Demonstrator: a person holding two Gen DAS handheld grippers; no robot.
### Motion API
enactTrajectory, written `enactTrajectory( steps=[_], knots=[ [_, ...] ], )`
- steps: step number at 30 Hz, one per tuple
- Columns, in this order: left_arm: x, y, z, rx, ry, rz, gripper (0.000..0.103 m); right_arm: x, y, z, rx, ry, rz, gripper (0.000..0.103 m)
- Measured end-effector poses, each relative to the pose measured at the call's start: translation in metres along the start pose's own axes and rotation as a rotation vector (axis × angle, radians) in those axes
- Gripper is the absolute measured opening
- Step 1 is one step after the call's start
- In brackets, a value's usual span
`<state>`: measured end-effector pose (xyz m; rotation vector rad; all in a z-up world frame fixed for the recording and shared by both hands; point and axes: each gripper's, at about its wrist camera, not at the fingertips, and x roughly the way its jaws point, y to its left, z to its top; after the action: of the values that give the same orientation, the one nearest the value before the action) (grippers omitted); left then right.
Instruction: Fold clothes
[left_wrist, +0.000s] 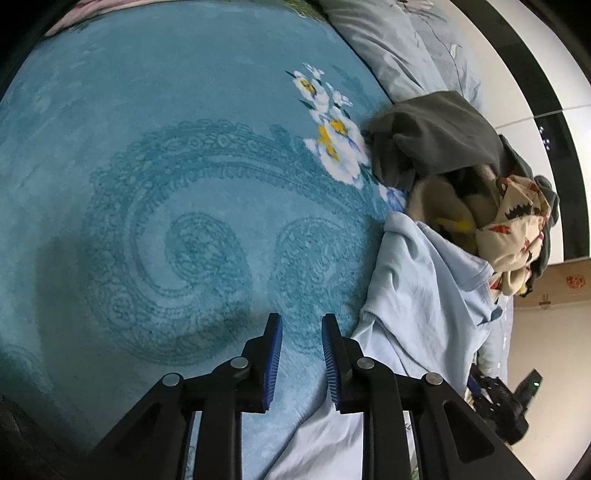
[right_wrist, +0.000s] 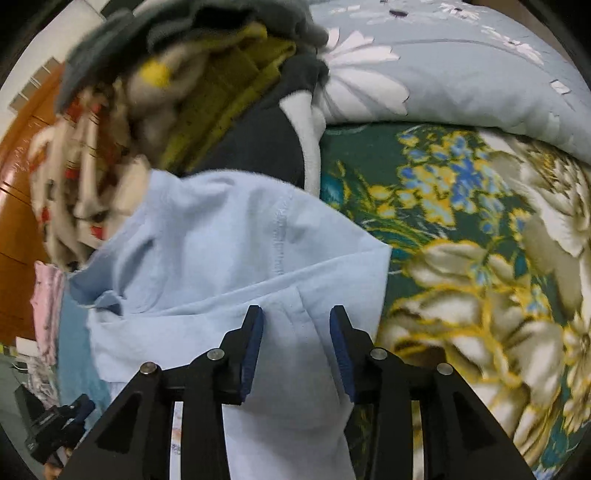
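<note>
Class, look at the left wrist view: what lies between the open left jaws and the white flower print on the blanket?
Only bare blue blanket with its swirl pattern separates the left gripper from the flower print.

Teal blanket (left_wrist: 155, 155) under light-blue garment (left_wrist: 417, 295), clothes pile (left_wrist: 480, 192).

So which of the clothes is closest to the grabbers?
The light blue garment. It lies right at both grippers' fingers, while the grey, cream-patterned and yellow clothes sit heaped beyond it.

No words, numbers or brand names can be read. A cardboard box (left_wrist: 554, 282), just beyond the pile of clothes (left_wrist: 491, 206), bears a small red stamp, too blurred to make out.
</note>
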<state>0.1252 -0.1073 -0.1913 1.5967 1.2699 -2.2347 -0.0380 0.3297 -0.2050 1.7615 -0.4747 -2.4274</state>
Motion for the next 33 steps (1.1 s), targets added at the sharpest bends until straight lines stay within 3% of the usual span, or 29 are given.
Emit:
enactTrajectory(
  steps=[2, 3, 5, 10, 14, 18, 20, 23, 25, 26, 29, 33],
  knots=[
    [0.000, 0.002, 0.001, -0.012, -0.003, -0.004, 0.025, 0.005, 0.002, 0.000, 0.001, 0.015, -0.011, 0.020],
    [0.000, 0.003, 0.001, -0.016, -0.004, -0.005, 0.025, 0.003, 0.004, -0.001, -0.006, 0.008, 0.000, 0.001],
    [0.002, 0.003, 0.001, -0.014, 0.001, -0.005, 0.025, -0.005, 0.009, -0.003, -0.024, -0.012, 0.028, 0.001],
    [0.006, 0.000, 0.001, 0.002, 0.017, -0.006, 0.025, -0.028, -0.008, 0.004, 0.025, -0.105, -0.013, 0.001],
    [0.005, 0.000, 0.001, -0.003, 0.020, -0.016, 0.025, -0.021, -0.021, 0.007, 0.076, -0.067, -0.015, 0.001],
    [0.001, 0.003, 0.000, -0.018, 0.011, -0.030, 0.025, -0.024, -0.016, 0.004, 0.057, -0.103, -0.086, 0.001],
    [0.001, 0.003, 0.000, -0.022, 0.016, -0.031, 0.025, -0.019, -0.026, 0.005, 0.103, -0.081, -0.110, 0.002],
    [0.004, 0.002, -0.001, -0.025, 0.037, -0.043, 0.031, -0.027, -0.044, 0.002, 0.148, -0.066, -0.081, 0.007],
    [0.008, 0.001, -0.003, -0.022, 0.066, -0.057, 0.040, -0.034, -0.046, -0.013, 0.139, -0.017, -0.023, 0.037],
    [0.011, -0.002, -0.005, -0.009, 0.092, -0.059, 0.042, -0.037, -0.047, -0.021, 0.133, 0.009, 0.007, 0.043],
    [0.021, -0.010, -0.011, 0.032, 0.172, -0.067, 0.044, -0.039, -0.050, -0.057, 0.109, 0.116, 0.095, 0.045],
    [0.035, -0.025, -0.029, 0.123, 0.319, -0.062, 0.048, -0.043, -0.062, -0.108, 0.106, 0.220, 0.113, 0.045]
  ],
)
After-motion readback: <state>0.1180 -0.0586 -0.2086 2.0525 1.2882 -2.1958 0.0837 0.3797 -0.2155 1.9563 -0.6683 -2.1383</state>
